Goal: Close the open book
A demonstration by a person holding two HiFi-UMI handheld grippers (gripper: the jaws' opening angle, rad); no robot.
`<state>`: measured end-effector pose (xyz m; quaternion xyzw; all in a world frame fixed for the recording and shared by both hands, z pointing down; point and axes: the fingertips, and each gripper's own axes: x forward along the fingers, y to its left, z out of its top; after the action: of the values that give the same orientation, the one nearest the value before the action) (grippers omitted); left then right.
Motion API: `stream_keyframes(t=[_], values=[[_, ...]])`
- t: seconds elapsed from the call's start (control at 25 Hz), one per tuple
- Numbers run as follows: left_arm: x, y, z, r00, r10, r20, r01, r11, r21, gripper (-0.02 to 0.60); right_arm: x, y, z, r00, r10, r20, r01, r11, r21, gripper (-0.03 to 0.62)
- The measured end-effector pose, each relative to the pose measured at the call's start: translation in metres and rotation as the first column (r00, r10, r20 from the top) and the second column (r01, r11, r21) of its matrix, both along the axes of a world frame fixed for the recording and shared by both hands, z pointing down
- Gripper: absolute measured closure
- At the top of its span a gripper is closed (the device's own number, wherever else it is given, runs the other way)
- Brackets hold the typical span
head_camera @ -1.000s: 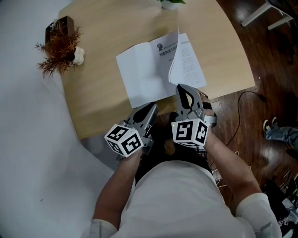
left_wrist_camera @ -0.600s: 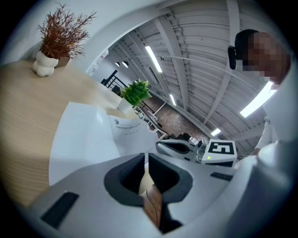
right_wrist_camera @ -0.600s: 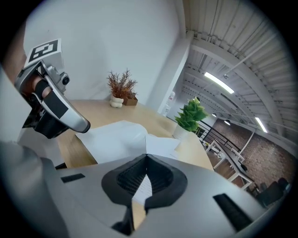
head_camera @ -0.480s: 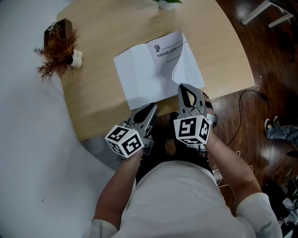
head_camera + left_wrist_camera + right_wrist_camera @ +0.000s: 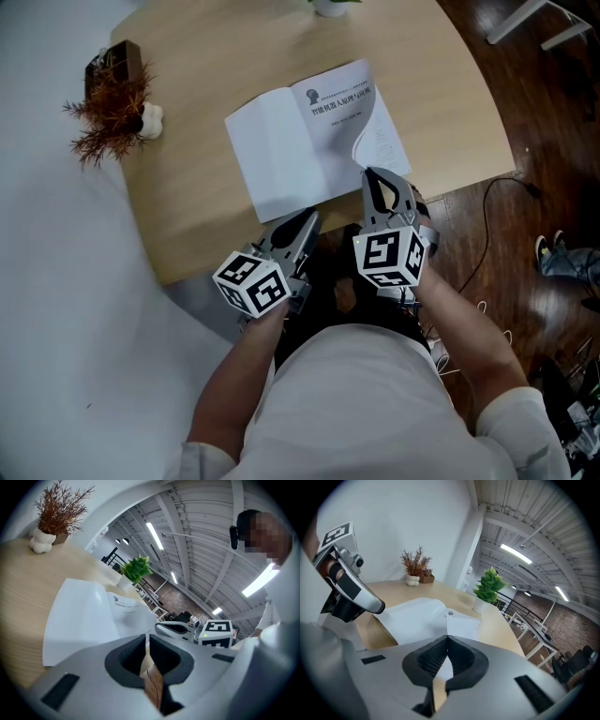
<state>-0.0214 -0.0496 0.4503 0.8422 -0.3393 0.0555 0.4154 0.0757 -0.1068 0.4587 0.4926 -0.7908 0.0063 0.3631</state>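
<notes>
Pages of the open white book [image 5: 300, 141] lie spread near the front edge of the pale wooden table [image 5: 206, 56]. Its left side lies flat, while the right-hand leaf [image 5: 373, 131], printed at the top, curls up off the page beneath.

At the book's near right corner sits the right gripper [image 5: 368, 175] [image 5: 447, 639], its jaws closed tip to tip with nothing between them. I cannot tell whether it touches the paper. The left gripper [image 5: 309, 217] [image 5: 144, 639] hangs just beside the book's near edge, its jaws pressed almost together and empty.

Well off to the left, at the table's rim, reddish-brown dried sprigs [image 5: 111, 103] stand in a white knobbly vase [image 5: 150, 117]. A green leafy plant [image 5: 490, 590] stands at the far side. A black cable [image 5: 487, 216] trails over the dark wooden floor [image 5: 534, 112] to the right.
</notes>
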Motion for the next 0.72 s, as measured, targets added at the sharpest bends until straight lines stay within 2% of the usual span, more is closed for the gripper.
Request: stream_keyframes(t=[0.32,0.72], values=[[0.003,0.0,0.004,1.0,0.006,0.009,-0.006,1.0,-0.016,0.581,0.009,-0.001,0.01,0.999,0.037,0.034,-0.036,0.999,-0.039,0.591],[0.006,0.002,0.008,1.0,0.005,0.009,-0.005,1.0,-0.031,0.581,0.023,0.002,0.021,0.985,0.121,0.123,-0.109,0.989,-0.098,0.591]])
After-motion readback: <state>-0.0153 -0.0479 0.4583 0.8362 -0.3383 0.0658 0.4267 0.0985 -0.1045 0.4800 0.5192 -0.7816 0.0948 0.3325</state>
